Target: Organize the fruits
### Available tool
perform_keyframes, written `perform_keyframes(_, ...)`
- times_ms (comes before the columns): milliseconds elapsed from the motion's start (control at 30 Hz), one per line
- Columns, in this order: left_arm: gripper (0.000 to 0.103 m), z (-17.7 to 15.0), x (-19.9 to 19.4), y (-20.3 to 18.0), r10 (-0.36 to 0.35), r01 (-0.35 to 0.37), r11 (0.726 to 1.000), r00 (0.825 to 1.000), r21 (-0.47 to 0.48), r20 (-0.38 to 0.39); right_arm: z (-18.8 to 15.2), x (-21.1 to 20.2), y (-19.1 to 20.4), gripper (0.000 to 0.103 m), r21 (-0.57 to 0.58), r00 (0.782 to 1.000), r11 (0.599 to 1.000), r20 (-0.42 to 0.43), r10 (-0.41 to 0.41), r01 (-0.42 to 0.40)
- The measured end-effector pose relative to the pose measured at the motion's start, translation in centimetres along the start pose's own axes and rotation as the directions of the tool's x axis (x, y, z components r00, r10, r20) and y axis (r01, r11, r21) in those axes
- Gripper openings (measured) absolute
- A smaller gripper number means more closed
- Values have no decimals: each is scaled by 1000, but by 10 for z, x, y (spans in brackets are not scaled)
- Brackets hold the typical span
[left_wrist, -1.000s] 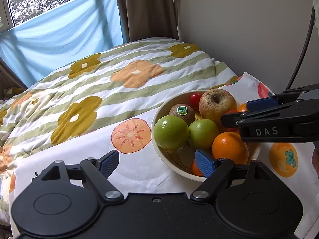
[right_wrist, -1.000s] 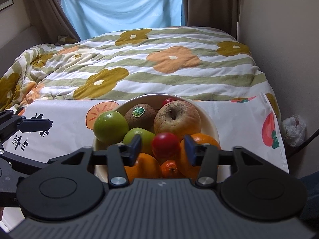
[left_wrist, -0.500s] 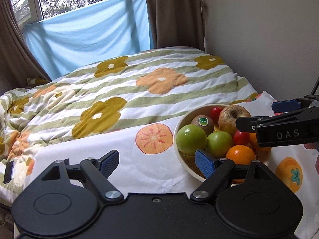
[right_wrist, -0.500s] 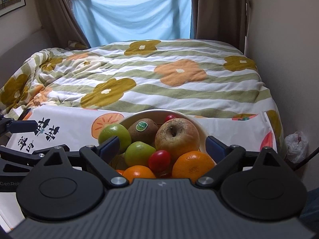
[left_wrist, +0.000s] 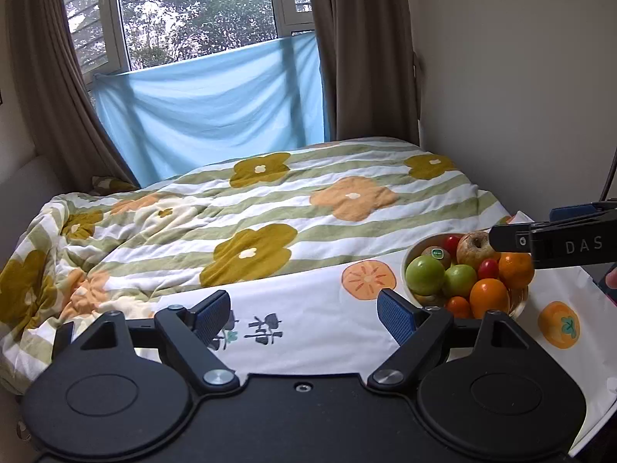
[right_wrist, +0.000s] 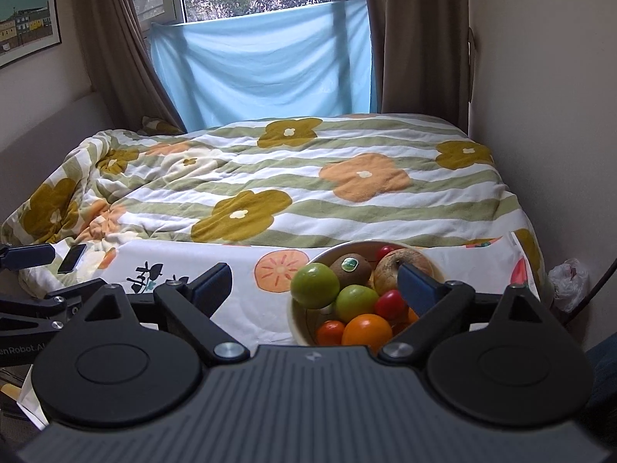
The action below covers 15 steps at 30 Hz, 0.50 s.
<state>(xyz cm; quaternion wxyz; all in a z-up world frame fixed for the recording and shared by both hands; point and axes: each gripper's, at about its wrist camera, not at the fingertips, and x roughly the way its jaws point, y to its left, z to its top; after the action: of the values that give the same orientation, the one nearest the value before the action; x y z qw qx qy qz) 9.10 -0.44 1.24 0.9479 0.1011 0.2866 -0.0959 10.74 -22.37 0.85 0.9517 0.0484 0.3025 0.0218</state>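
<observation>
Both claws have drawn back and risen since a second ago: then the right one had its pads set close on either side of the red cherry tomato (right_wrist: 390, 304) in the bowl (right_wrist: 301, 328), and now it is spread wide and empty, with the bowl lower and to the right in its view. The left claw (left_wrist: 304, 310) is likewise wide open with nothing in it, hanging over the white persimmon-print cloth (left_wrist: 308, 308) on the bed, the bowl well to its right. The right claw (right_wrist: 314, 283) shows its right pad in front of the apple (right_wrist: 387, 270).

All the fruit sits piled in the bowl: two green ones (right_wrist: 315, 284), a stickered kiwi (right_wrist: 350, 267), the apple, oranges (right_wrist: 366, 331), small tomatoes. My judgement is that the sorting looks finished, or nearly so, and the step in hand is a clean retreat. To do it well, lift straight away without brushing the heap, as round fruit stacked high on soft bedding may roll out at a nudge.
</observation>
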Motion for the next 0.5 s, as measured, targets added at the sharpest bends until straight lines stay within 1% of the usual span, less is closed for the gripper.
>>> perform_keyframes(133,87,-19,-30,22,29,-29,999,1000,-20,7,-16,-28,23,103,2,1000,1000,14,-6,6)
perform_keyframes(267,88,-36,-60,34,55,-55,998,998,-38,12,-33,-57,37,103,1,1000,1000,22,-16,16)
perform_keyframes(400,91,-44,-89,35,71,-70,997,997,-44,32,-43,-87,43,103,0,999,999,34,-37,37)
perform_keyframes(500,91,-48,-109,35,58,-54,995,997,-86,40,-45,-108,40,103,-3,998,999,39,-50,51)
